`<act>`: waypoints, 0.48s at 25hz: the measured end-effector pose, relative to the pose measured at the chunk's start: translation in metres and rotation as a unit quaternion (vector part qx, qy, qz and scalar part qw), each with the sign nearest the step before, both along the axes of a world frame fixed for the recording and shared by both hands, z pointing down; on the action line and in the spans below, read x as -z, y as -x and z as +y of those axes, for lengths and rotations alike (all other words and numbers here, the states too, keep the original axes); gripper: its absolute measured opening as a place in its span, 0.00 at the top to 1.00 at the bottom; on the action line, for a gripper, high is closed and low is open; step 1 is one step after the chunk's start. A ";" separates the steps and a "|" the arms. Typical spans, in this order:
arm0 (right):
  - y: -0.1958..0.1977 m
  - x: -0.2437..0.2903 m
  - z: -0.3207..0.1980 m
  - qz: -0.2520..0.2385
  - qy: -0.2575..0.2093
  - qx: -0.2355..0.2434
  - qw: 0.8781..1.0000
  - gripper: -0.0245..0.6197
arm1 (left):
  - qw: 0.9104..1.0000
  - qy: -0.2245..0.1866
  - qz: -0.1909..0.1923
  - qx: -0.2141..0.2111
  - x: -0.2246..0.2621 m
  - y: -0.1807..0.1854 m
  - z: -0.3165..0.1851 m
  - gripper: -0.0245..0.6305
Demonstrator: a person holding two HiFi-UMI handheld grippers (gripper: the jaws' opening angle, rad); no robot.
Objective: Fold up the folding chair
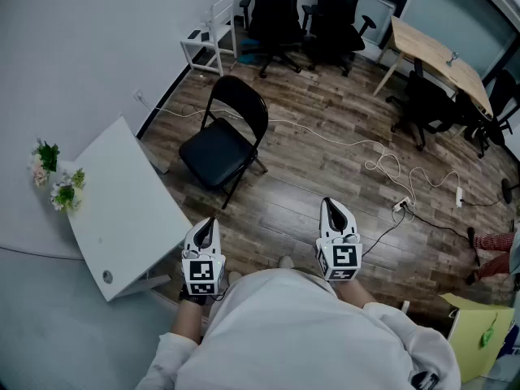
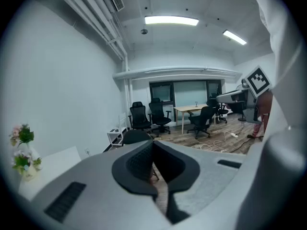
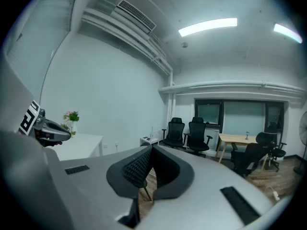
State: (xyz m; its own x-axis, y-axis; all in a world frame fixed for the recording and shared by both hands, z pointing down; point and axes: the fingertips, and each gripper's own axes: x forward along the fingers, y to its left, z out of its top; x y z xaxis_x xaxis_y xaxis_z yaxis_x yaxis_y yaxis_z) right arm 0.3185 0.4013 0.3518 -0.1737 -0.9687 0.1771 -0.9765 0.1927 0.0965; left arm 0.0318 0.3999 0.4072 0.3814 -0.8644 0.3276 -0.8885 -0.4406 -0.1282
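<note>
The black folding chair (image 1: 223, 140) stands unfolded on the wood floor, ahead of me and slightly left. My left gripper (image 1: 210, 220) is held low near my body, shut and empty, well short of the chair. At about the same height on the other side, my right gripper (image 1: 328, 202) is also shut with nothing in it. In the left gripper view the chair's back (image 2: 135, 136) shows just above the closed jaws (image 2: 154, 150). The right gripper view shows only a chair leg (image 3: 144, 191) below its closed jaws (image 3: 151, 159).
A white table (image 1: 122, 210) with flowers (image 1: 53, 177) stands at my left by the wall. Cables (image 1: 382, 165) trail over the floor right of the chair. Office chairs (image 1: 276, 15), a small white shelf (image 1: 210, 39) and a wooden desk (image 1: 439, 55) stand at the back.
</note>
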 end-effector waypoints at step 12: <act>0.002 -0.003 -0.001 0.006 -0.002 0.002 1.000 0.94 | 1.000 0.002 -0.002 0.000 -0.004 0.003 0.000 0.95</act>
